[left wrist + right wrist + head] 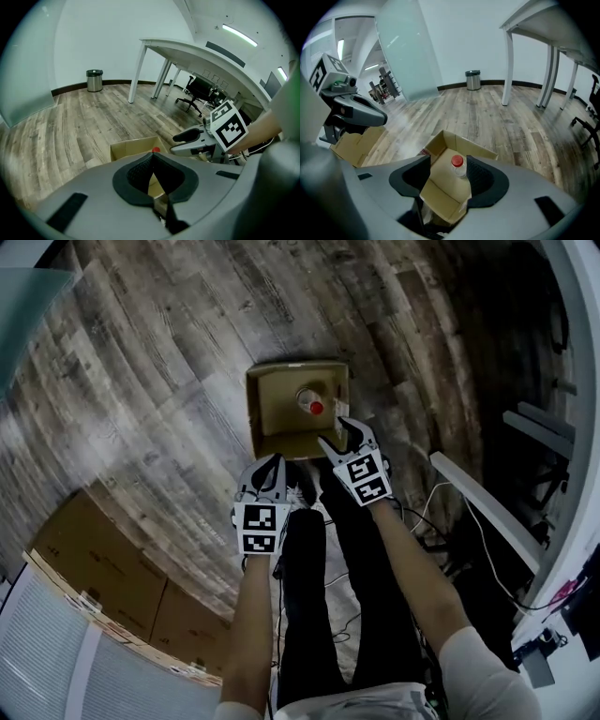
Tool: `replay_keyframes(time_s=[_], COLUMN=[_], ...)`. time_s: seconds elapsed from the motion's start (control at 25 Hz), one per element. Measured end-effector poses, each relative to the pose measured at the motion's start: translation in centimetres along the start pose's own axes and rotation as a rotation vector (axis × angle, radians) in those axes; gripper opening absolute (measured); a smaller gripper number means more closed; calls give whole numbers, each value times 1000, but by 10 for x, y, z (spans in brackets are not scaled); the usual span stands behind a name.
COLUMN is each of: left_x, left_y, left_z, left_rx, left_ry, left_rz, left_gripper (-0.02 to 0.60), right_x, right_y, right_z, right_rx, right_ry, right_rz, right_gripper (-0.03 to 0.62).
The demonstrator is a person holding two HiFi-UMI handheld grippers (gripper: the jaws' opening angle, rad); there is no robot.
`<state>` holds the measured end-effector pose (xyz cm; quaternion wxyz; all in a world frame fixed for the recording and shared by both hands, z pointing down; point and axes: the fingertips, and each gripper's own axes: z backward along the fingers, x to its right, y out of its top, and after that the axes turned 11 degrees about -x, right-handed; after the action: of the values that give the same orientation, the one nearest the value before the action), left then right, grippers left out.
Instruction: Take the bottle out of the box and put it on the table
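**Q:** Which step is in hand, and how should it be done?

**A:** By my judgement, the approach to the grasp. The desk (197,52) stands well ahead of both grippers and above them. The box (267,423) sits on the floor below and just ahead of the right gripper (342,437). That gripper's jaws are spread wide with nothing pressed between them. The bottle (458,166) stands upright in the box, lined up between those jaws but lower down and not touched. The left gripper (265,472) hangs to the right gripper's left, farther back from the box, with its jaws closed together and empty.

The right gripper should come down along the bottle's axis, jaws kept wide until they straddle the body below the cap (457,161). It should then close on the body, not on the cap, and lift straight until the base clears the rim. The near box wall is the likely snag. A light box may rise with the bottle, so the left gripper may need to steady it.

**Q:** What of the containers and their contents?

**A:** The box is open at the top, and one bottle is all that shows inside. The waste bin (94,80) stands far ahead of the left gripper, its contents hidden. The bottle is clear with its red cap on; I cannot tell its fill.
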<state>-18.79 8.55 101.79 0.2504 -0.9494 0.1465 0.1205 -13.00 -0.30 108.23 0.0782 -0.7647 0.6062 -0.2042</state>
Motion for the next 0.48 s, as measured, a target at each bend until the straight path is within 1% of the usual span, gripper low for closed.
replay_keyframes(time_s=[0.12,0.32,0.48], left_x=[-10,-24,-35], left_y=[-13,-26,-37], left_z=[-17,-51,-68], left_rx=[6,13,19], left_ry=[-1,3,10], left_rz=[-2,-11,-2], left_gripper=[14,14,13], right_x=[4,19,27], right_y=[-7,-10,-12], right_z=[-33,-77,-101], right_rx=[-22,-52,-62], right_ry=[-9,-36,-71], right_rz=[19,93,145], right_gripper=[267,273,272])
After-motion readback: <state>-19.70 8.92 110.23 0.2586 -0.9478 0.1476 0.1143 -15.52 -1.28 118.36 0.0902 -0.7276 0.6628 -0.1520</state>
